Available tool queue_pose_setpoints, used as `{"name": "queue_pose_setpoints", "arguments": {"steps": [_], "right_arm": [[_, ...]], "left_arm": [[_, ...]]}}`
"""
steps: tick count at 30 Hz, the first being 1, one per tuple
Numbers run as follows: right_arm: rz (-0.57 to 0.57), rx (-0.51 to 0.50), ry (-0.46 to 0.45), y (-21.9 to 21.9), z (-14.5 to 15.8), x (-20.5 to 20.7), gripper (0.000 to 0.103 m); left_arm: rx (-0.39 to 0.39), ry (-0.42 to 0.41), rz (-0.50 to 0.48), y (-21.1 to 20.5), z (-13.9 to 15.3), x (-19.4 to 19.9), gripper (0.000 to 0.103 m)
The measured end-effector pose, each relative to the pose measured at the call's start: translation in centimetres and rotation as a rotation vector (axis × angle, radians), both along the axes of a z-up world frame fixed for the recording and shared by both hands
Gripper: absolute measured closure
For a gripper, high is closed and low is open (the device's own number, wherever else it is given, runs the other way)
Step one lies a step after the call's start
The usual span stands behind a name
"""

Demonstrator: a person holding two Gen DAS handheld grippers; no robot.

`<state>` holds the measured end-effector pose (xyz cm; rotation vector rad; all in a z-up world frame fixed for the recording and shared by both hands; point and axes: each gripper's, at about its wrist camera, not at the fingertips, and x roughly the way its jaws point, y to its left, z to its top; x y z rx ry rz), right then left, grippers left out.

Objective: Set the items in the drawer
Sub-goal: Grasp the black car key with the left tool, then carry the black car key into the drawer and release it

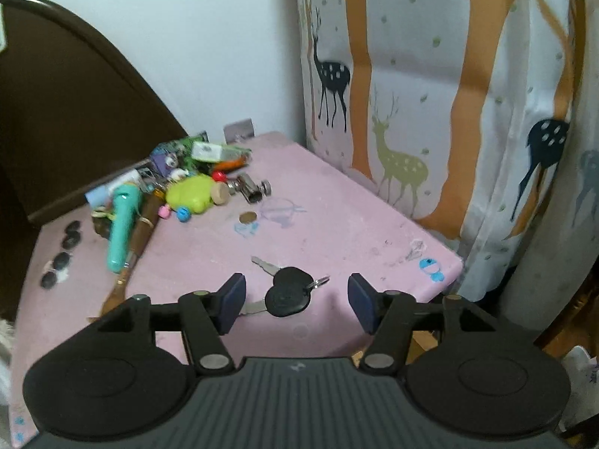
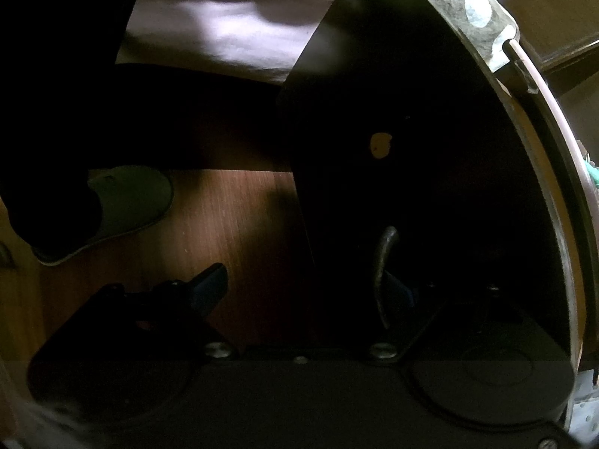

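Left gripper: fingers spread wide, nothing clamped. Keys flat on the pink tabletop, between the two blue pads and touching neither; nearest to the left pad. Two black key heads overlapping at the centre. One blade pointing up-left, away from the gripper; the other pointing left toward the left pad, its tip hidden behind that pad. Split ring projecting to the right of the heads. Long axis of the bunch roughly across the gap between the fingers. Cluttered pile of small items well apart, at the far left of the tabletop; individual pieces hard to identify.

Right gripper: fingers apart, closed on nothing. Left pad over the wooden floor. Right finger mostly lost in shadow behind a curved metal handle on a dark drawer front. Contact with the handle not determinable.
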<state>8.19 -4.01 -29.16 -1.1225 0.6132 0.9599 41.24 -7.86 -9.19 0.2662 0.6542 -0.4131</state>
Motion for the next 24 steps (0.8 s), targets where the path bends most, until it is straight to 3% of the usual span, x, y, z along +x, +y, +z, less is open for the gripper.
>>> {"name": "queue_pose_setpoints", "arguments": {"steps": [8,9,10,11,16,24], "right_arm": [[0.003,0.001,-0.001,0.0,0.0,0.0,0.012],[0.004,0.001,-0.001,0.0,0.0,0.0,0.012],[0.004,0.001,-0.001,0.0,0.0,0.0,0.012],[0.004,0.001,-0.001,0.0,-0.1,0.0,0.012],[0.002,0.000,0.000,0.1,-0.1,-0.1,0.012],[0.003,-0.002,-0.001,0.1,-0.1,-0.1,0.012]], "left_arm": [[0.073,0.071,-0.065,0.1,-2.8,4.0,0.045],[0.052,0.090,-0.076,0.3,-2.8,4.3,0.049],[0.031,0.111,-0.086,0.4,-2.8,4.4,0.069],[0.028,0.121,-0.090,0.3,-2.7,4.4,0.070],[0.030,0.105,-0.088,0.2,-2.5,2.7,0.071],[-0.087,0.024,-0.005,2.0,0.3,-0.7,0.071]]}}
